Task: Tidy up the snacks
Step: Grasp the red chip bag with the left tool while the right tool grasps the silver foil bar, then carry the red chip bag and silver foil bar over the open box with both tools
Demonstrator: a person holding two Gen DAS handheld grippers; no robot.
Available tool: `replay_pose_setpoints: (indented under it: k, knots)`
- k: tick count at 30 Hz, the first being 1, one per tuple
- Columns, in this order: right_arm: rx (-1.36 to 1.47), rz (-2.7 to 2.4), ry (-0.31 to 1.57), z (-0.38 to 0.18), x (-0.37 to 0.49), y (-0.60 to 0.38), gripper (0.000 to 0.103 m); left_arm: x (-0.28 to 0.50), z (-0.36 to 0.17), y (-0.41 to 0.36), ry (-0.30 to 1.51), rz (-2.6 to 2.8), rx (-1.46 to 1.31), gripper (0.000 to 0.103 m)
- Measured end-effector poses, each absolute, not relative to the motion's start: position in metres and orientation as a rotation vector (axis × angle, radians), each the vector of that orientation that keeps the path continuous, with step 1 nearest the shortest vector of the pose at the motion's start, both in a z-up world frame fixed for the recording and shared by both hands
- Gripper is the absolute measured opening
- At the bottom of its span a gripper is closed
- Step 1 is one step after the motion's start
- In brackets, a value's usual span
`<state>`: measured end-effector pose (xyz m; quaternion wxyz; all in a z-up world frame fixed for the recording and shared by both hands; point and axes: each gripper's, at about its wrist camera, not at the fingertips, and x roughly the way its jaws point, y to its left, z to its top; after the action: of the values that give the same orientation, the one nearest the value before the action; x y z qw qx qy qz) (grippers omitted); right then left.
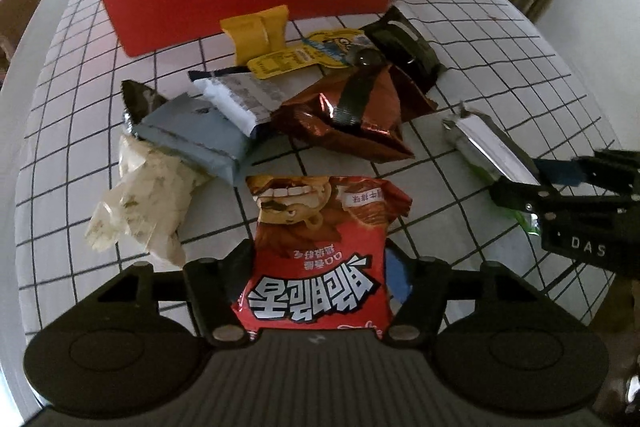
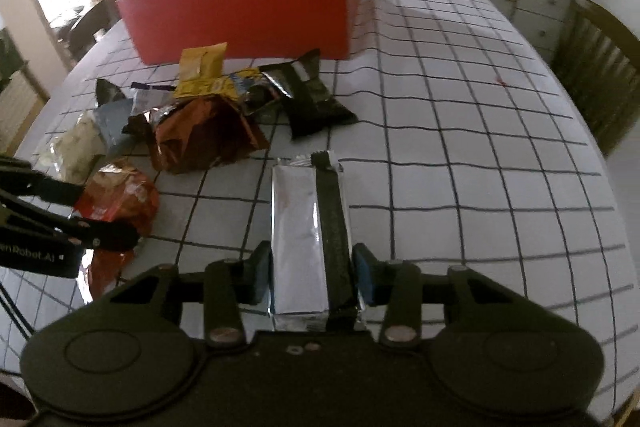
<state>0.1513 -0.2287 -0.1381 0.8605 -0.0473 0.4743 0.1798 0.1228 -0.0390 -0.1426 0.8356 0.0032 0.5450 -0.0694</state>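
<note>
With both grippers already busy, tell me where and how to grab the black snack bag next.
Take the black snack bag across its narrow middle, coming down from above on its open right side. It lies flat on the tablecloth, its left edge against the pile beside the brown bag, so only the right and near sides look clear.
</note>
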Motion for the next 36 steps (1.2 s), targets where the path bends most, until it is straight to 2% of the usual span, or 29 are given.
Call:
replay_pose_setpoints:
  k: [9,22,30,36]
  knots:
    - [-0.036,0.293,0.961,-0.121,0.133,-0.236,0.041,0.105,-0.129,-0.027,1.138,-0.16,-0.076,0.065]
    - [-0.002,0.3,0.816,-0.047,0.108,-0.235,0.041,0.089,-0.058,-0.008,1.0,-0.133,-0.134,0.066]
    - [-0.018,0.333,0.741,-0.002,0.127,-0.215,0.041,0.108,0.001,0.007,0.907,-0.088,-0.107,0.066]
    - [-0.049,0.34,0.685,0.022,0.16,-0.196,0.041,0.145,0.025,0.02,0.882,-0.046,-0.077,0.066]
